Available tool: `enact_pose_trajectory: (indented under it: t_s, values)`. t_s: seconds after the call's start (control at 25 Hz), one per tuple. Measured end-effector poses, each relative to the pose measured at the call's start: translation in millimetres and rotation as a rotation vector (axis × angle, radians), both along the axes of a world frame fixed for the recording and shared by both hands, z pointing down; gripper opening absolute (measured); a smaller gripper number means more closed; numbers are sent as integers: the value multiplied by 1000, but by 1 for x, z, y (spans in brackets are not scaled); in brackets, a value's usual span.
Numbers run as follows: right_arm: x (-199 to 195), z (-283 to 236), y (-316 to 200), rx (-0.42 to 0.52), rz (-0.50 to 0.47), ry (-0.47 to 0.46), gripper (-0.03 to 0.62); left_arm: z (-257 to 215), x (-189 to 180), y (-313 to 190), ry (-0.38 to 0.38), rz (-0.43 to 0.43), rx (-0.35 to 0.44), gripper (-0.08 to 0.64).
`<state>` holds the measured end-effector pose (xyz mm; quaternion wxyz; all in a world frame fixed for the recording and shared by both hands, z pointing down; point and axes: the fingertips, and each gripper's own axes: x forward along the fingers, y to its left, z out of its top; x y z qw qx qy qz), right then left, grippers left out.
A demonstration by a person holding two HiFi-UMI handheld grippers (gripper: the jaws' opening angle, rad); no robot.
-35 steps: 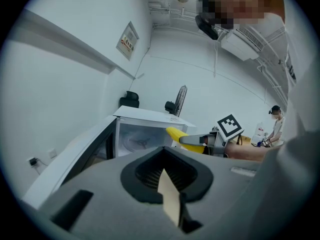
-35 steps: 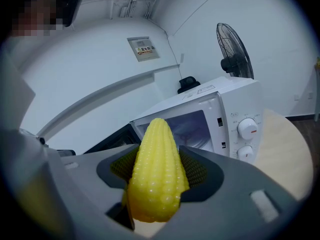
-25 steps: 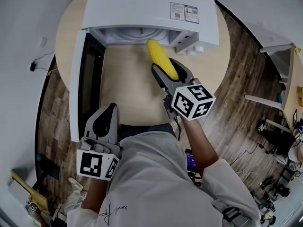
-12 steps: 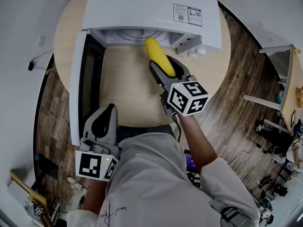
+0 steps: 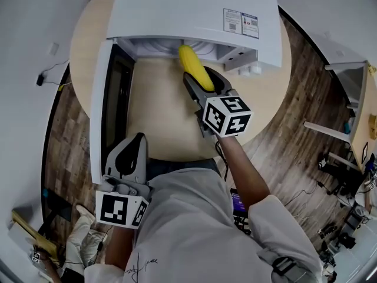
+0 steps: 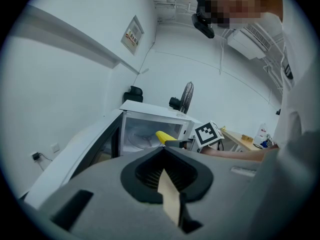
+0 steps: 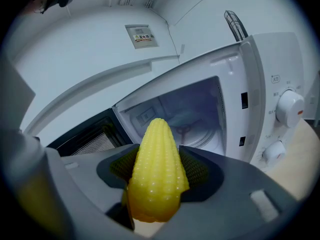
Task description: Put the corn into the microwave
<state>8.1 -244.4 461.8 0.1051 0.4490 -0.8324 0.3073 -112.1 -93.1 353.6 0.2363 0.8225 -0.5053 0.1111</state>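
A yellow corn cob (image 5: pixel 193 67) sits lengthwise between the fingers of my right gripper (image 5: pixel 201 79), which is shut on it. The cob's tip reaches the lower edge of the white microwave's (image 5: pixel 188 10) opening. Its door (image 5: pixel 106 108) hangs wide open to the left. In the right gripper view the corn (image 7: pixel 157 174) fills the space between the pads of the right gripper (image 7: pixel 159 184), and the lit cavity (image 7: pixel 187 116) lies just ahead. My left gripper (image 5: pixel 136 140) stays low by the person's body, shut and empty. From the left gripper (image 6: pixel 166 159) I see the microwave (image 6: pixel 145 129) and the corn (image 6: pixel 164 136) ahead.
The microwave stands on a round wooden table (image 5: pixel 159 117). Its two control knobs (image 7: pixel 289 106) are on the panel right of the cavity. A fan (image 6: pixel 186 96) stands behind it. Desks and cables line the wooden floor (image 5: pixel 294 128) to the right.
My right gripper has carried the corn forward and a little lower, so its tip now meets the microwave's opening. The left gripper has stayed where it was.
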Motion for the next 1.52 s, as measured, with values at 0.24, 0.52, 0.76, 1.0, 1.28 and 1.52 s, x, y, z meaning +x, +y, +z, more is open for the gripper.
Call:
enact_pose_trajectory:
  t_s: [0.24,0.52,0.76,1.0,1.28,1.52]
  values:
    - [-2,9,-12,-7,5,13,262,2,0,-1,1,-1,-11,-8]
    - [-1,16,-27,1,11,23,262,6,3,-5,0,-4,-20,-8]
    - [-3,22,-39,6,14,38,262,8,4,-8,-4,-10,-32,-8]
    - [-4,27,-55,22,14,58,262,14,4,-11,-7,-17,-47,-8]
    - [-10,34,-76,40,10,88,262,16,2,-13,-14,-29,-60,-9]
    - [-19,42,-90,52,5,113,262,18,0,-17,-19,-39,-69,-8]
